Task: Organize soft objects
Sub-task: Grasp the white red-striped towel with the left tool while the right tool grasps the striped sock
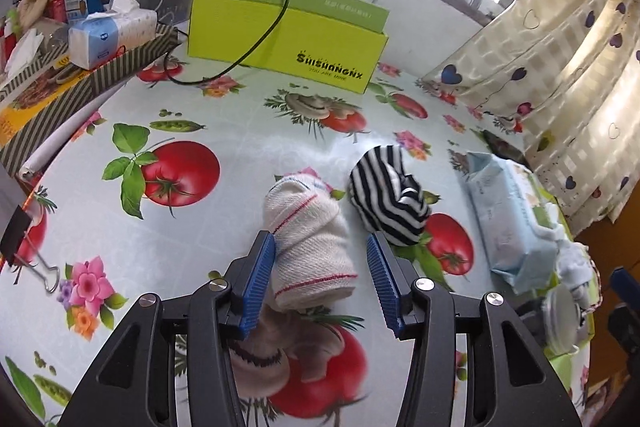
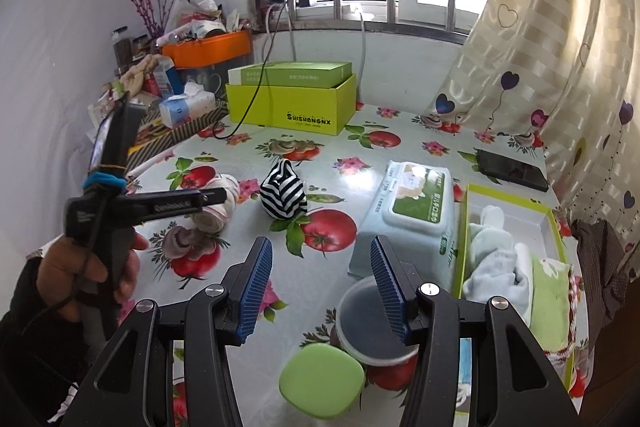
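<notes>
A rolled white sock with red stripes (image 1: pixel 312 243) lies on the fruit-print tablecloth between the fingers of my left gripper (image 1: pixel 320 237). The jaws stand wide; the left pad is at the roll's side and the right pad is clear of it. A black-and-white striped sock bundle (image 1: pixel 388 199) sits just beyond, to the right. In the right wrist view the left gripper (image 2: pixel 218 195) is held by a hand over the white roll (image 2: pixel 218 217), with the striped bundle (image 2: pixel 284 195) next to it. My right gripper (image 2: pixel 320 243) hovers open with nothing between its fingers.
A green-rimmed tray (image 2: pixel 466 227) holding pale blue socks (image 2: pixel 492 255) stands at the right, beside a wipes pack (image 2: pixel 412 215). A round lidded tub (image 2: pixel 360 323) and a green lid (image 2: pixel 322 381) lie near. A phone (image 2: pixel 512 171), a lime box (image 2: pixel 292 107) and clutter line the back.
</notes>
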The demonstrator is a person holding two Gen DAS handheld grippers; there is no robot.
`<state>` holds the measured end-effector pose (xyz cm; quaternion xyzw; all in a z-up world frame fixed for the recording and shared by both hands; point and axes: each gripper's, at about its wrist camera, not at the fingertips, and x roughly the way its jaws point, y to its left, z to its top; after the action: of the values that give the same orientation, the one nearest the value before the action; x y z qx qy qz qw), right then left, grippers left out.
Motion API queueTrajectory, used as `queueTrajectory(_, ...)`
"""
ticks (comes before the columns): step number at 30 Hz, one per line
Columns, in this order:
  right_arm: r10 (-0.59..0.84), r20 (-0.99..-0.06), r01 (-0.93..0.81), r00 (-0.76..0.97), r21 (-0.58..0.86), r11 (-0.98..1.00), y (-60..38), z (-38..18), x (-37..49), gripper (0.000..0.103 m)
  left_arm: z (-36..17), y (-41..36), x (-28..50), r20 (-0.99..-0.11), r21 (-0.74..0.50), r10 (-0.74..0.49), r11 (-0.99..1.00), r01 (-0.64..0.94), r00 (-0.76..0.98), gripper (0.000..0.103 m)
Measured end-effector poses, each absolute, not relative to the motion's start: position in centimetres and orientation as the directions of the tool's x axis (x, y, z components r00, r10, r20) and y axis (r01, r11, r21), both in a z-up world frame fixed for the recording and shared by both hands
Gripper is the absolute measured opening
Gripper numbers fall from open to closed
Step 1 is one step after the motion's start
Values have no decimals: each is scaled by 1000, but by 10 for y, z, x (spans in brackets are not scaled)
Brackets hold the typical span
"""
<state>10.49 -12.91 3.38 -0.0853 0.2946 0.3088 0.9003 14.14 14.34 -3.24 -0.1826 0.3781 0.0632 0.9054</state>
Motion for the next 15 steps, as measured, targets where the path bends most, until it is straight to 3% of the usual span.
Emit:
queueTrajectory(8, 520, -625, -645, 582, 34, 763, -97, 37, 127, 51, -46, 145, 146, -726, -306, -63, 921, -239, 685, 49)
queueTrajectory(15, 512, -695, -679, 506, 45, 733, -56, 36, 162, 51, -38, 152, 134, -680, -344, -80, 913, -221, 729, 45)
